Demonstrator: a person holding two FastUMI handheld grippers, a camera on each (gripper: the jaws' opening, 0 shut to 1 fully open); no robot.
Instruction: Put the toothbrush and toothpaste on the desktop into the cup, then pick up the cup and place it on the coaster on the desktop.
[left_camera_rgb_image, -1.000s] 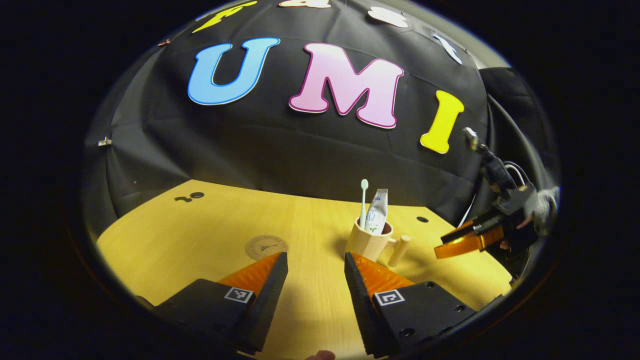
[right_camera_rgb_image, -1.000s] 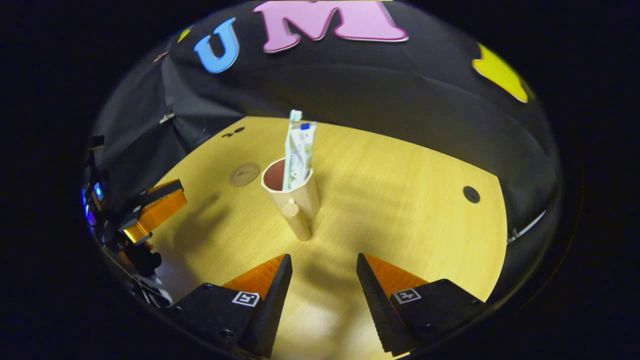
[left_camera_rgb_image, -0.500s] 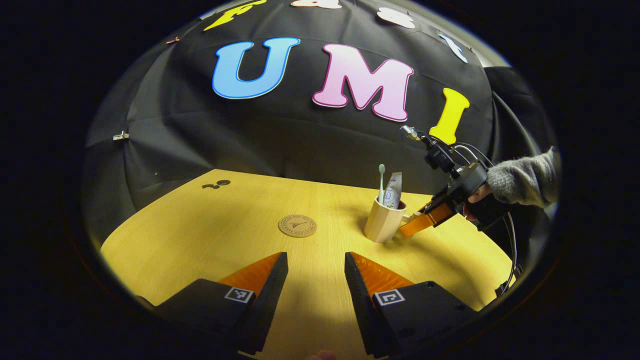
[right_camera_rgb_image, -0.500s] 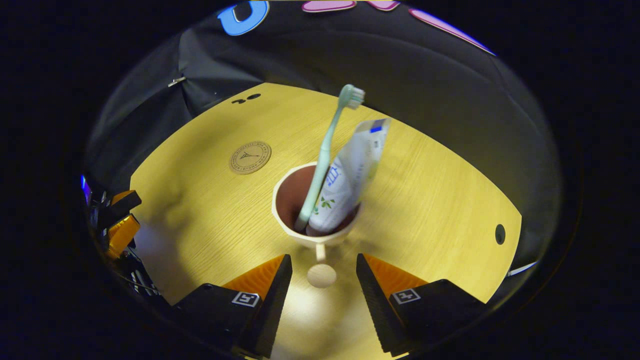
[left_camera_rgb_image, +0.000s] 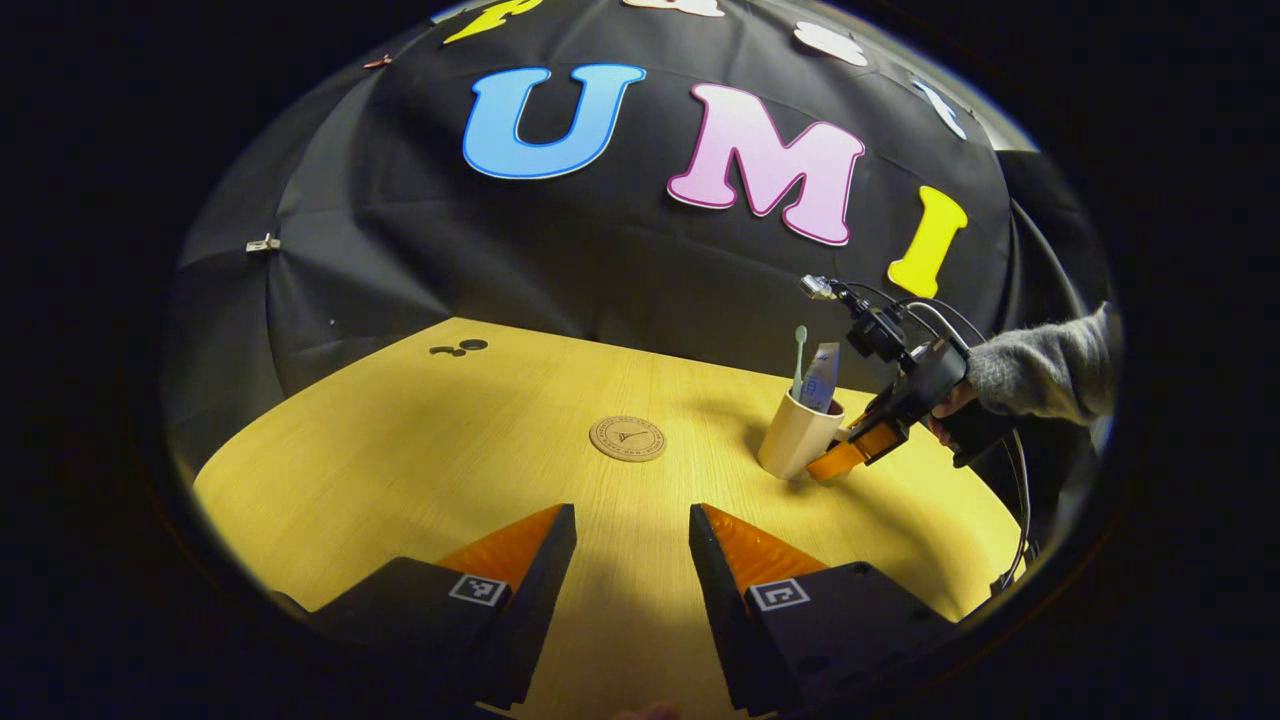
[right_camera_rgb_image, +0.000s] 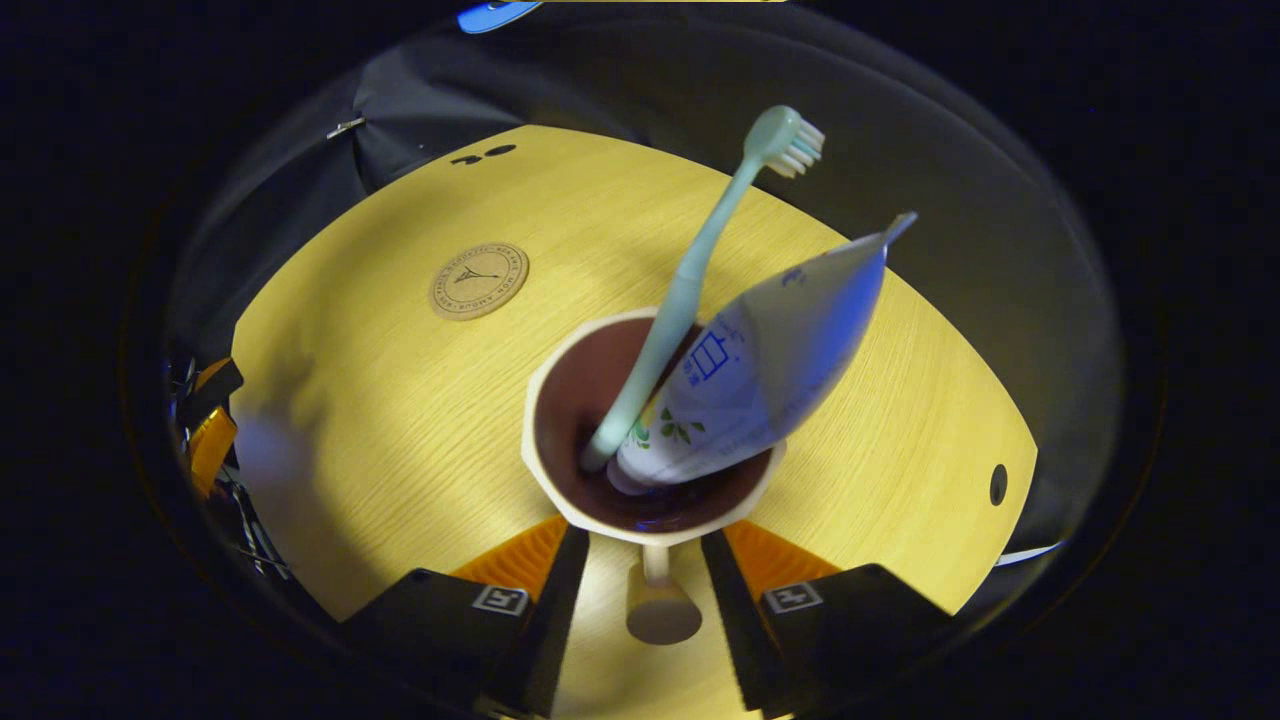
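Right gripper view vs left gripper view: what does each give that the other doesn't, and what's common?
Right gripper view: looks down into the cup, its handle between the right claw fingers with gaps either side, and the toothbrush bristles.
Left gripper view: the grey sleeve and hand holding that claw, the cup's outer wall, and the left claw open over bare table.
Both: cup holding toothbrush and toothpaste, standing apart from the coaster.
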